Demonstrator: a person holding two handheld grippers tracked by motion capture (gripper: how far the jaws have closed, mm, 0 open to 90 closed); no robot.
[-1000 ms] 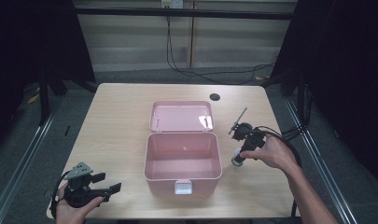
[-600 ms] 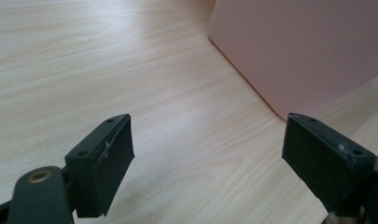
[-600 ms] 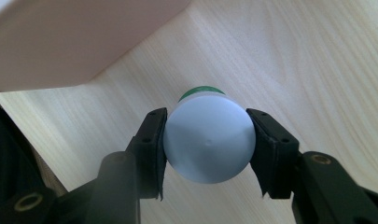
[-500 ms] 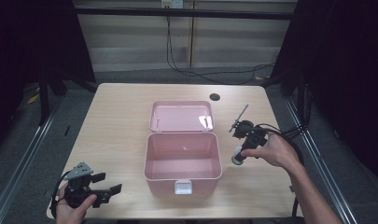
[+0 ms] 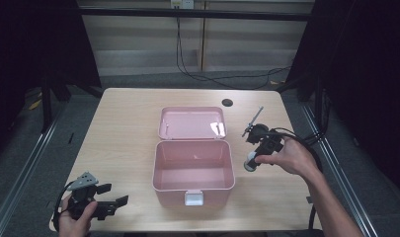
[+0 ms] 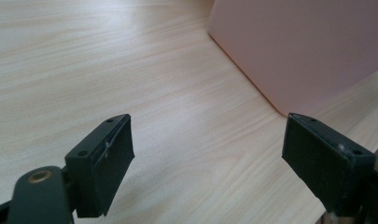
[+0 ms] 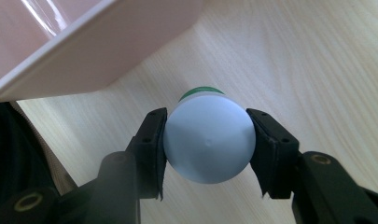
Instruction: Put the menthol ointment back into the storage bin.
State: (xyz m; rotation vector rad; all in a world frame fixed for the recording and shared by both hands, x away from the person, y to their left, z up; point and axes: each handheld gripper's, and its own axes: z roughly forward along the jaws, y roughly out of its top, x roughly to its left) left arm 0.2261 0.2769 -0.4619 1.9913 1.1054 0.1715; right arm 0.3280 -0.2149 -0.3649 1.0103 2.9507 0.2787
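An open pink box (image 5: 156, 170) stands mid-table, its lid (image 5: 192, 123) laid back behind it. Just right of the box, my right gripper (image 5: 250, 164) is shut on a white round bottle (image 5: 249, 166) held low over the table. In the right gripper view both pads press the sides of the bottle (image 7: 209, 140), a green band shows at its far end, and the box wall (image 7: 84, 51) lies at the upper left. My left gripper (image 5: 119, 202) rests open at the table's near left; its jaws (image 6: 207, 154) stand wide over bare wood, facing the box's corner (image 6: 298, 51).
The box has a white latch (image 5: 194, 198) on its front wall. A dark round grommet (image 5: 227, 102) sits near the table's far edge. Cables trail from the right gripper off the right side. Bare wood lies left of the box.
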